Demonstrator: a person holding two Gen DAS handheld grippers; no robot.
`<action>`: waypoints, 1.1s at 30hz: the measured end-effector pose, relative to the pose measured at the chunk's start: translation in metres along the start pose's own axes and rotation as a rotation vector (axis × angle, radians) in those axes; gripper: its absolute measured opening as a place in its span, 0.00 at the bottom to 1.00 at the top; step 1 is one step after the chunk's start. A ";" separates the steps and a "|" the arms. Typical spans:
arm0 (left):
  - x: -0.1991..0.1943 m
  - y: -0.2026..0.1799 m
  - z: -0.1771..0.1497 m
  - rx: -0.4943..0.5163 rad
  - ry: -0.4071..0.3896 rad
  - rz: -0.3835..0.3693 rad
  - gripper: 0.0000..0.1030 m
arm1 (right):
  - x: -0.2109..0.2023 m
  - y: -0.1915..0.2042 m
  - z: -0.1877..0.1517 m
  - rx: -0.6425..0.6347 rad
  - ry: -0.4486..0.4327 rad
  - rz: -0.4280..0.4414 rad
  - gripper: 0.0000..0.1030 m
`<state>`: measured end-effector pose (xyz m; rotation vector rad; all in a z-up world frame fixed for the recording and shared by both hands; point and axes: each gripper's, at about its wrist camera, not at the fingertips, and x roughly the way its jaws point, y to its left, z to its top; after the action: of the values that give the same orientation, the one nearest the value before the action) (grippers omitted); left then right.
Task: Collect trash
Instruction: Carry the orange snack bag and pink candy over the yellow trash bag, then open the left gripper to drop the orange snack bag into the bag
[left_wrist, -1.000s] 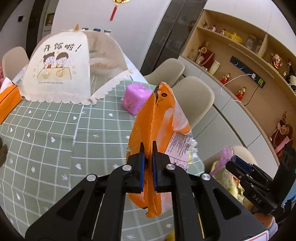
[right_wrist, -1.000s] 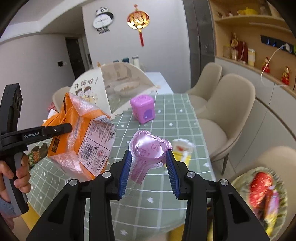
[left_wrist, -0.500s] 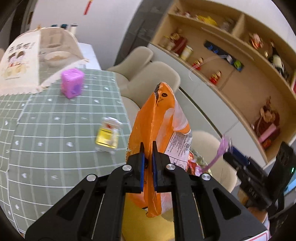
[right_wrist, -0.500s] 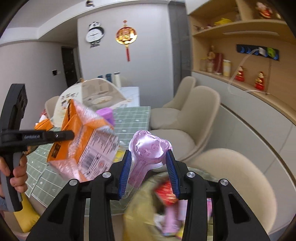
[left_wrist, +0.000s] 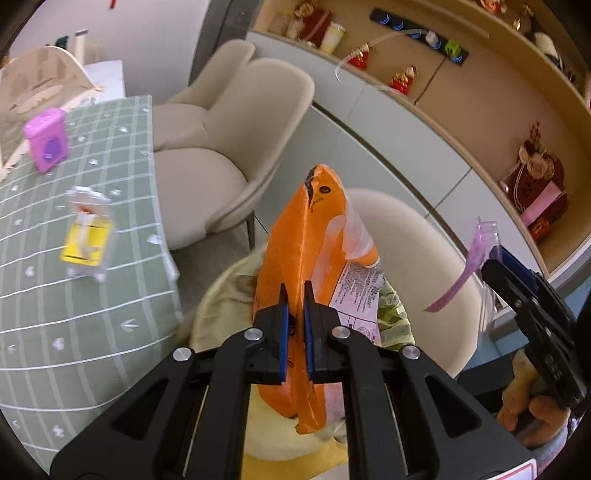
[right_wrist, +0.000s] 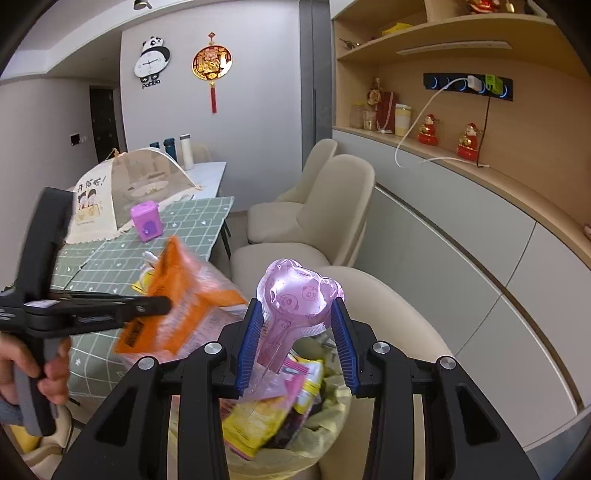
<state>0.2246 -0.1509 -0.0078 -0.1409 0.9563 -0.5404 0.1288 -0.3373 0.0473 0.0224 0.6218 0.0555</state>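
Observation:
My left gripper (left_wrist: 295, 295) is shut on a crumpled orange snack bag (left_wrist: 310, 236), which hangs over a bin lined with a yellow bag (left_wrist: 221, 306). In the right wrist view that same gripper (right_wrist: 162, 304) comes in from the left with the orange bag (right_wrist: 184, 295) at the bin's near-left side. My right gripper (right_wrist: 297, 310) is shut on a pink blister pack shaped like a spoon (right_wrist: 299, 295), right above the bin (right_wrist: 325, 443), which holds several wrappers. From the left wrist view, the pink pack (left_wrist: 476, 251) sticks out of the right gripper (left_wrist: 495, 258).
A table with a green checked cloth (left_wrist: 74, 295) lies left of the bin. It carries a small yellow and white pack (left_wrist: 88, 236), a purple box (left_wrist: 46, 138) and a mesh food cover (right_wrist: 110, 192). Beige chairs (left_wrist: 221, 147) stand beside and behind the bin, and a sideboard runs along the right wall.
Both grippers swung away from the table to the right and now hang over the bin. The orange bag and the pink pack stay gripped.

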 end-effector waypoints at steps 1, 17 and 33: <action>0.009 -0.003 0.001 0.004 0.014 -0.001 0.06 | 0.002 -0.003 -0.002 0.008 0.007 0.000 0.36; 0.028 -0.011 -0.007 0.025 0.109 -0.012 0.34 | 0.019 -0.016 -0.020 0.033 0.036 0.042 0.36; -0.052 0.040 -0.020 -0.001 -0.020 0.113 0.37 | 0.114 0.055 -0.043 -0.131 0.212 0.178 0.36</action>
<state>0.1996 -0.0880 0.0053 -0.0924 0.9392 -0.4340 0.1936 -0.2759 -0.0517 -0.0561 0.8256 0.2734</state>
